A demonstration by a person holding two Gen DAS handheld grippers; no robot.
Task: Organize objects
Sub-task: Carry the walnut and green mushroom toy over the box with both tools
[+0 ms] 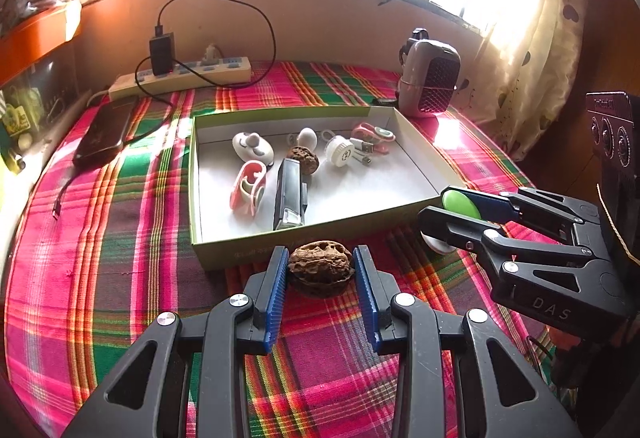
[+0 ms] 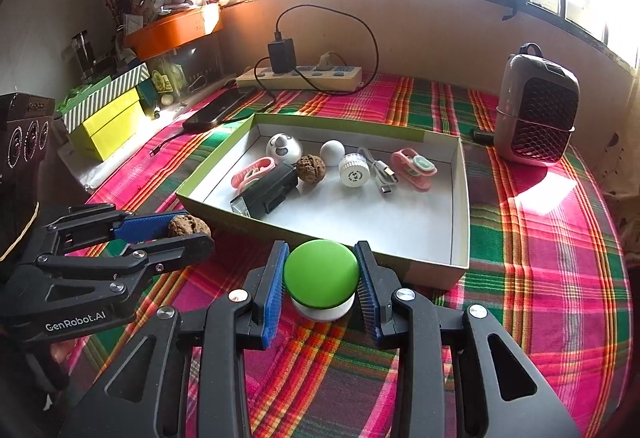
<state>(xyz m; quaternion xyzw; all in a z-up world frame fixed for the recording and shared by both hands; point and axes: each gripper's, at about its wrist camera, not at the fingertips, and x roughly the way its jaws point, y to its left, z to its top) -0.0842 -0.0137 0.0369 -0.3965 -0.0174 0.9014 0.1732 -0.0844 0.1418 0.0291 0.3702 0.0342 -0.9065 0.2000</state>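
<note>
Walnut (image 1: pixel 321 268) is being clamped betw. pads of L gripper (image 1: pixel 321 270); green-capped puck (image 2: pixel 321 278) is being clamped by R gripper (image 2: pixel 321 284). Both are being held just short of box (image 2: pixel 460 234) near wall, box lying straight ahead. R load is judged nearer the rim. No marked long axis on either load.

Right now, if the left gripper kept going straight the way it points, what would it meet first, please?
Probably the near wall of the green box, just beyond the walnut clamped in the left gripper; depth is uncertain, so it might clear the rim.
</note>
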